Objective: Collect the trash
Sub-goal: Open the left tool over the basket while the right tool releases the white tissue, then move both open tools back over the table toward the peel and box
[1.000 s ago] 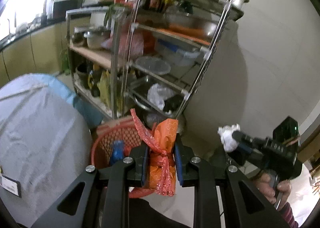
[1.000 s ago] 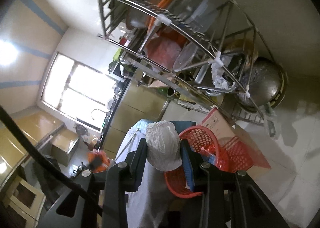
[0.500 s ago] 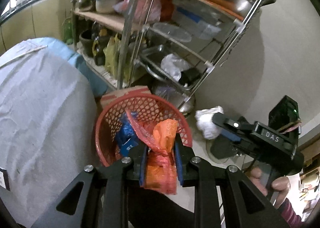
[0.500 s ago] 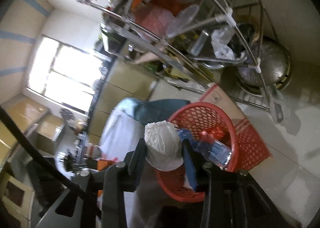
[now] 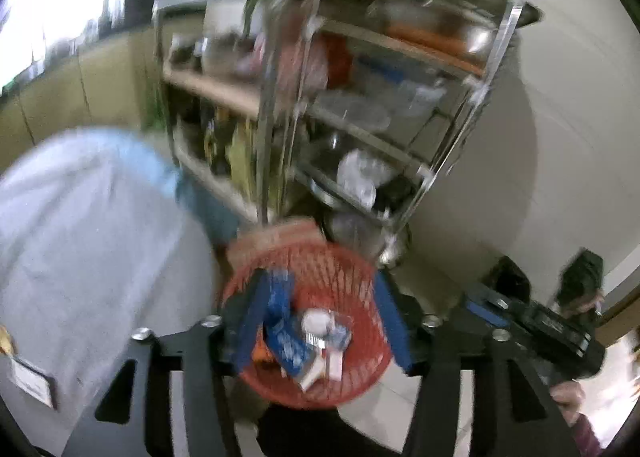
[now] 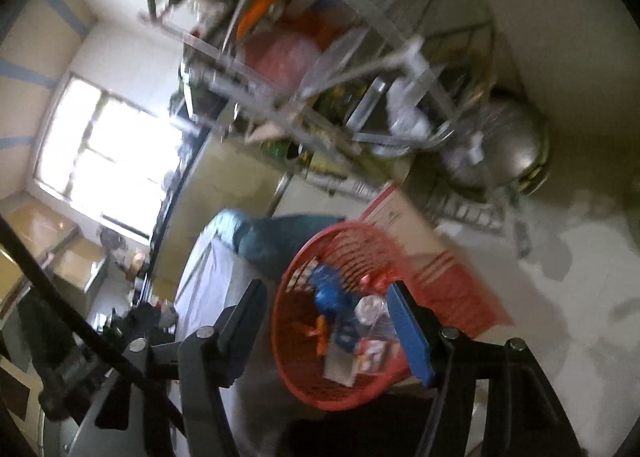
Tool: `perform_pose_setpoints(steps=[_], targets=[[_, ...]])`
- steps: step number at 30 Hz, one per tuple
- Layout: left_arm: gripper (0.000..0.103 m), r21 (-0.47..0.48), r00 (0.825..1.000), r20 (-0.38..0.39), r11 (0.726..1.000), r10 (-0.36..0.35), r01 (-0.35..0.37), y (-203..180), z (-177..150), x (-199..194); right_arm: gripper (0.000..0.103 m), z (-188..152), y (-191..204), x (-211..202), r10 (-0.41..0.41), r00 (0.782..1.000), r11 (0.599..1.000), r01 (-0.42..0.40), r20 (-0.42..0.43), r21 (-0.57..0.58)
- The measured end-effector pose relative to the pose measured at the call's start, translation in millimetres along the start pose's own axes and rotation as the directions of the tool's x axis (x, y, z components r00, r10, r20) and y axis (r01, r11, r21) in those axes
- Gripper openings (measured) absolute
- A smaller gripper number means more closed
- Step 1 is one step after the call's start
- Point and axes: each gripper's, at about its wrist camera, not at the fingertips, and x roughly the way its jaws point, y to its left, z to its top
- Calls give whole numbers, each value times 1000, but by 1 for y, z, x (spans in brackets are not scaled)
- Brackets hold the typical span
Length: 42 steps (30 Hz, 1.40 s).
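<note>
Hanging over a red mesh basket point(image 5: 352, 269) on the floor, both tools are facing down into it. Starting at the left of the left wrist view, a pale cloth-covered bulk point(image 5: 88, 241) is filling that side, and a metal shelf rack point(image 5: 360, 105) crowded with pots is standing behind the basket. The left hand-held gripper point(image 5: 320, 321) is opening, its blue pads spread apart with nothing between them; the basket's contents are lying directly below and ahead of the gap. Collected trash point(image 5: 304, 341) is sitting at the basket's bottom: blue wrappers, a white crumpled piece, an orange scrap. Further right, the other tool is showing, held in a person's hand.

In the right wrist view, the right hand-held gripper point(image 6: 328, 321) is likewise opening, pads apart and empty, with the basket point(image 6: 340, 249) framed between them and the trash point(image 6: 344, 321) lying just beyond the tips. A flat red lid-like piece point(image 6: 464, 289) is lying beside the basket on the floor. Both tools are seeming about equally near; the drop appears done, so the next piece likely lies elsewhere.
</note>
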Motion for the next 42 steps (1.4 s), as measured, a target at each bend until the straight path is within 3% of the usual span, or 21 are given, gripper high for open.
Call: perform_pose_setpoints(steps=[3, 5, 8, 11, 12, 17, 21, 26, 36, 42], targets=[[77, 82, 990, 134, 995, 48, -60, -47, 22, -20, 67, 9, -30, -60, -13, 995, 998, 7, 97, 60], [78, 85, 982, 182, 995, 42, -59, -72, 37, -29, 67, 15, -37, -97, -18, 986, 999, 9, 169, 54], [79, 54, 968, 250, 999, -14, 0, -111, 59, -47, 67, 22, -34, -147, -24, 957, 1000, 28, 288, -10], [83, 49, 942, 333, 998, -46, 31, -149, 68, -69, 67, 28, -18, -185, -46, 909, 989, 99, 413, -108], [86, 55, 934, 355, 998, -41, 23, -157, 69, -75, 67, 28, -13, -196, -52, 893, 982, 127, 448, -138], [94, 125, 894, 446, 986, 42, -109, -201, 69, -100, 67, 33, -5, -217, -60, 850, 963, 187, 523, -192], [95, 153, 879, 469, 971, 92, -183, -221, 67, -106, 67, 36, -5, -211, -53, 869, 964, 172, 492, -201], [95, 186, 892, 443, 964, 88, -187, -238, 64, -105, 67, 36, -11, -206, -20, 896, 975, 115, 444, -189], [95, 176, 895, 425, 957, 137, -229, -250, 57, -102, 67, 35, -8, -209, -5, 886, 972, 113, 463, -206], [95, 160, 883, 435, 949, 178, -270, -253, 56, -105, 67, 34, -1, -208, 10, 886, 967, 110, 463, -232]])
